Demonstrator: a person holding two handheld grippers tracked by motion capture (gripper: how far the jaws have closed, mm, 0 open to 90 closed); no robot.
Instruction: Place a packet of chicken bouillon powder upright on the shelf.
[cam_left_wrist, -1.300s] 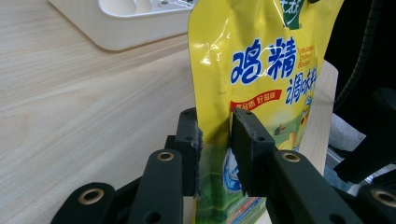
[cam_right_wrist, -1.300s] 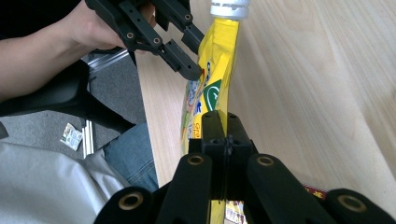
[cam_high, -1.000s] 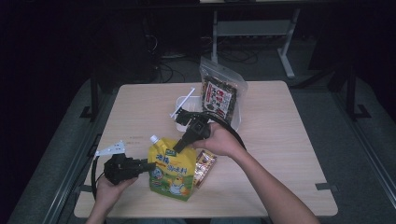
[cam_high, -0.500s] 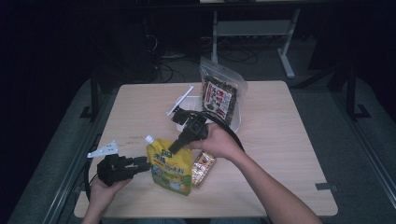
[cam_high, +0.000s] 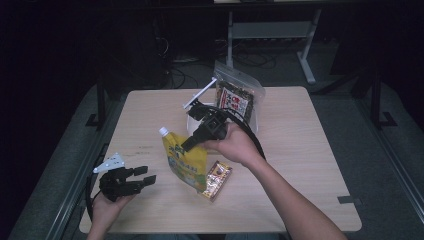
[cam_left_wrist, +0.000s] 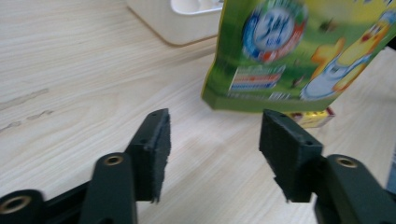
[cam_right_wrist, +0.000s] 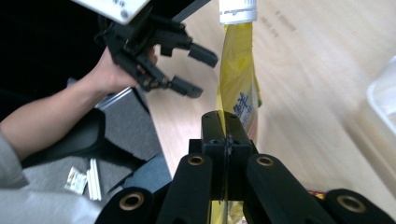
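Observation:
A yellow-green spout pouch (cam_high: 189, 162) with a white cap (cam_right_wrist: 238, 9) hangs upright over the table's middle. My right gripper (cam_high: 186, 146) is shut on the pouch's upper side edge and holds it up; in the right gripper view its jaws (cam_right_wrist: 225, 122) pinch the thin yellow edge. My left gripper (cam_high: 148, 174) sits at the table's front left, apart from the pouch. Its jaws have just been opening, and nothing lies between them (cam_left_wrist: 212, 121). The pouch's lower part (cam_left_wrist: 289, 51) hangs ahead of them.
A small gold snack packet (cam_high: 216, 179) lies just right of the pouch. Behind it stands a white container (cam_high: 192, 122), and a clear bag of seaweed (cam_high: 237, 100) leans at the back. The wooden table (cam_high: 310, 150) has bare room to the right.
The left gripper has let go of the pouch, opened, and drawn back to the front left. The right gripper has lifted the pouch upright.

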